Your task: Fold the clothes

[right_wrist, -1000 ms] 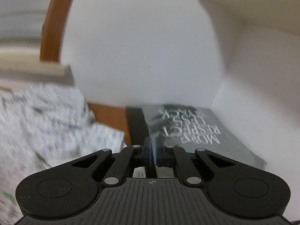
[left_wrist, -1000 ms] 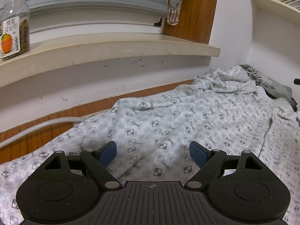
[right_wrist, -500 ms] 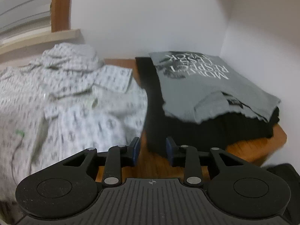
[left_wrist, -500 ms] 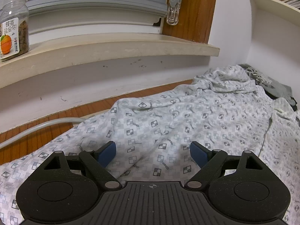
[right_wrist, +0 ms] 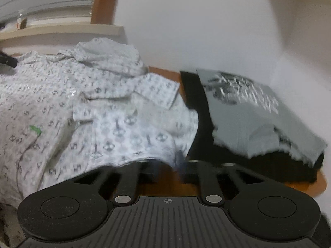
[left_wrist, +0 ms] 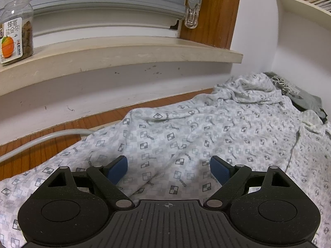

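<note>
Blue pads tip the left gripper (left_wrist: 168, 170), whose jaws stand wide apart low over the patterned shirt (left_wrist: 206, 136), with a raised fold of the cloth lying between them; neither pad (left_wrist: 119, 168) can be seen pressing the fabric. That shirt, white and grey with small checked squares, is spread rumpled across the wooden table (left_wrist: 41, 150) and fills most of the left wrist view. Just beyond its near-left edge a grey cable (left_wrist: 47, 138) curves over the bare wood. Farther back the shirt bunches into a heap against the white wall, and to the right of that heap lies a grey printed T-shirt (left_wrist: 300, 97). Above the table runs a cream windowsill (left_wrist: 124, 51) carrying a clear jar (left_wrist: 17, 26) with an orange fruit on its label, and behind it hang grey blinds with a clear cord pull (left_wrist: 192, 10) beside a brown wooden frame. In the right wrist view, which is blurred by motion, the right gripper (right_wrist: 168, 166) sits at the near hem of the patterned shirt (right_wrist: 93, 113); its fingers appear a small way apart, but the smear and the cloth draped over their tips leave me unable to tell whether they grip the hem. Beyond, to the right, the grey printed T-shirt (right_wrist: 258, 113) rests folded on top of a black garment (right_wrist: 202, 124), both touching the shirt's right edge and lying near the corner of the white walls.
</note>
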The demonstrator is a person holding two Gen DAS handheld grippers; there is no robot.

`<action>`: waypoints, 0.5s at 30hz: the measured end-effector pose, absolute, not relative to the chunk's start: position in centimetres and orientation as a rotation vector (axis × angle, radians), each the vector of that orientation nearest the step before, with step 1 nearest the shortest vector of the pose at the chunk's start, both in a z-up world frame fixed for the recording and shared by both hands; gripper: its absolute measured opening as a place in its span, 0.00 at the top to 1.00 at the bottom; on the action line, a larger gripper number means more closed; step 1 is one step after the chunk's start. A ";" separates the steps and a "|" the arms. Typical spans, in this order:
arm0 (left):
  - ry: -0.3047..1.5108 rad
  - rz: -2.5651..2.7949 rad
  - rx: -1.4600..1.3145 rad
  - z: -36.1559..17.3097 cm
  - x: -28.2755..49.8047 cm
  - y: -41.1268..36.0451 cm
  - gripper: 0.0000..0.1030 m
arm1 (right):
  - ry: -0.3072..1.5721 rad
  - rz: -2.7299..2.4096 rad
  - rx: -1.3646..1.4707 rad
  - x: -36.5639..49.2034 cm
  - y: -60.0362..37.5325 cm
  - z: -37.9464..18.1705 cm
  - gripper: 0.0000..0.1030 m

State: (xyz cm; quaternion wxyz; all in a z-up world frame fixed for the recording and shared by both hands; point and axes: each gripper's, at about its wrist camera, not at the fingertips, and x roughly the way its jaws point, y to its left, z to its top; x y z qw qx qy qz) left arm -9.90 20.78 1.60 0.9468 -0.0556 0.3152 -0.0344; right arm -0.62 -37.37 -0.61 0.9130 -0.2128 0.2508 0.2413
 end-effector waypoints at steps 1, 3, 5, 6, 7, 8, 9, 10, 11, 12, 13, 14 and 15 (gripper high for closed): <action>0.642 -0.071 -0.115 1.6 -9.9 20.8 0.13 | 0.512 0.485 -0.467 -0.5 -37.2 0.0 0.97; 0.643 -0.073 -0.116 1.6 -9.9 20.8 0.13 | 0.499 0.446 -0.592 -0.5 -37.2 1.8 0.97; 0.644 -0.075 -0.113 1.6 -9.9 20.8 0.13 | 0.497 0.411 -0.656 -0.2 -37.3 3.1 0.97; 0.645 -0.076 -0.111 1.6 -9.9 20.9 0.13 | 0.504 0.398 -0.644 0.2 -37.5 3.4 0.97; 0.645 -0.077 -0.110 1.6 -9.8 20.9 0.13 | 0.512 0.384 -0.633 0.6 -37.6 3.6 0.94; 0.646 -0.077 -0.108 1.6 -9.8 20.9 0.13 | 0.519 0.371 -0.621 0.9 -37.7 3.9 0.91; 0.646 -0.078 -0.108 1.6 -9.8 21.0 0.13 | 0.527 0.358 -0.609 1.3 -37.8 4.2 0.87; 0.646 -0.079 -0.108 1.6 -9.8 21.1 0.13 | 0.534 0.345 -0.597 1.7 -38.0 4.4 0.78; 0.647 -0.080 -0.109 1.6 -9.8 21.1 0.13 | 0.542 0.331 -0.585 2.1 -38.1 4.7 0.74; 0.648 -0.080 -0.109 1.6 -9.7 21.1 0.12 | 0.549 0.318 -0.573 2.4 -38.2 5.0 0.63; 0.648 -0.081 -0.109 1.6 -9.7 21.1 0.12 | 0.556 0.305 -0.561 2.8 -38.3 5.2 0.55; 0.649 -0.081 -0.109 1.6 -9.7 21.1 0.12 | 0.561 0.298 -0.518 3.2 -38.8 5.1 0.54; 0.650 -0.081 -0.108 1.6 -9.7 21.1 0.12 | 0.566 0.293 -0.469 3.6 -39.3 5.0 0.52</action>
